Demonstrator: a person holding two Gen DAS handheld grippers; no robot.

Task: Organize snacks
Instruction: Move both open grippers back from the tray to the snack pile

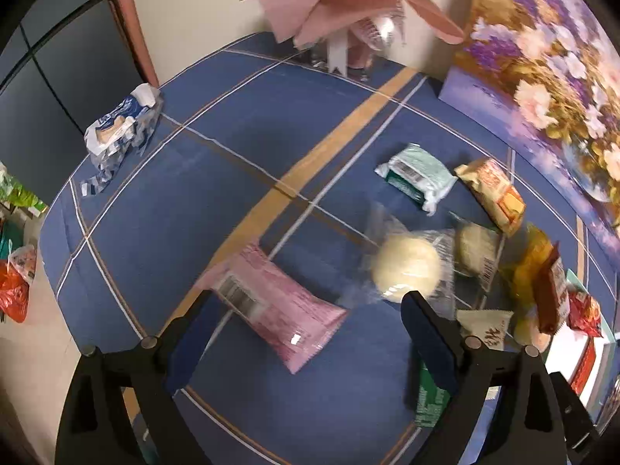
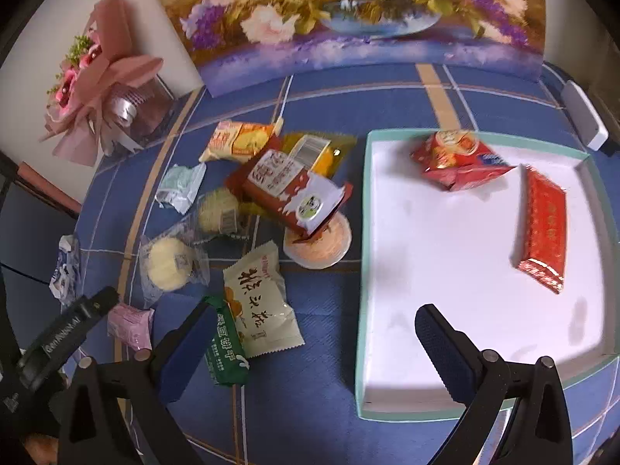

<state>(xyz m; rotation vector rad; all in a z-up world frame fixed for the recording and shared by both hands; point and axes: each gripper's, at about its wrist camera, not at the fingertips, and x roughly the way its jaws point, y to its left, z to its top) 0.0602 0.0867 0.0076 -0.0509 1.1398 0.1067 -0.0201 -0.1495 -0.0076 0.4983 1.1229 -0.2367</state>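
Blue plaid tablecloth [image 2: 329,310] carries most snacks loose at left; only two red packets [image 2: 461,159] lie in the white tray [image 2: 445,271]. Left gripper [image 1: 306,310] and right gripper [image 2: 314,325] both gape, empty.

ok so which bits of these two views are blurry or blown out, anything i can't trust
Left wrist view: motion blur smears the pink packet and the round bun in clear wrap; the fisheye bends the tablecloth lines. Right wrist view: sharper overall, but the white tray floor is glared nearly featureless, and the red packets in it are slightly smeared.
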